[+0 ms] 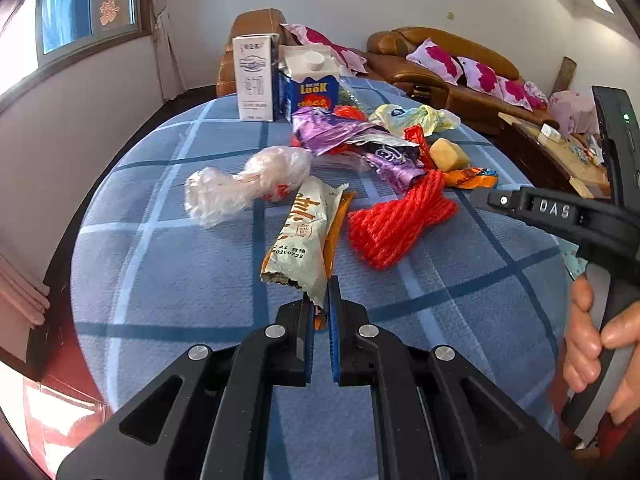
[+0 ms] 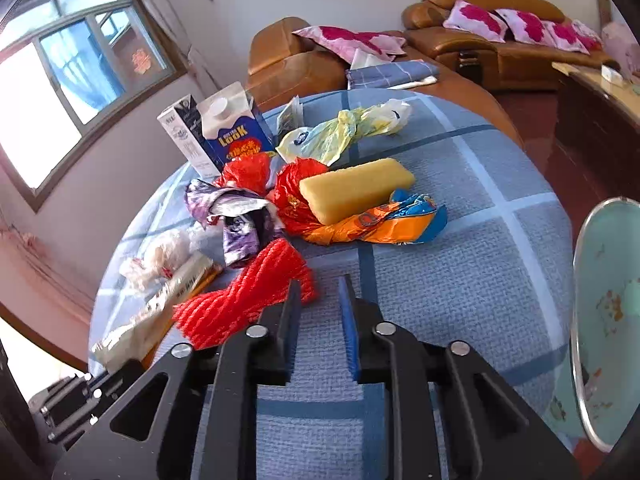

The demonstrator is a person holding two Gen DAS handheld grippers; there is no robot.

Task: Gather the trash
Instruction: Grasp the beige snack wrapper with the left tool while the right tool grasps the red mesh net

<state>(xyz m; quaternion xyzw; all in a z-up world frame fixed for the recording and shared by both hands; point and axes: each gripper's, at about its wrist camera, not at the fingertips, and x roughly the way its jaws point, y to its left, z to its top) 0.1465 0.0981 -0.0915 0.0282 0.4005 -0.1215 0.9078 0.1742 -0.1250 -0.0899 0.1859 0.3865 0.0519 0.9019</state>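
Two grippers work over a round table with a blue checked cloth (image 1: 168,264) full of trash. From the left wrist view, the left gripper (image 1: 320,300) is closed tight on the near end of a cream snack wrapper (image 1: 308,232), which lies on the cloth toward a crumpled clear plastic bag (image 1: 248,184). Just right of the wrapper lies a red mesh net (image 1: 396,220). A hand (image 1: 600,344) holds the right gripper's handle at the right edge.

From the right wrist view, the right gripper (image 2: 320,300) stands a little open with nothing between its pads; its left finger touches the red mesh net (image 2: 248,296). Behind are a yellow sponge (image 2: 356,188), an orange and blue wrapper (image 2: 384,220) and two cartons (image 2: 228,132).
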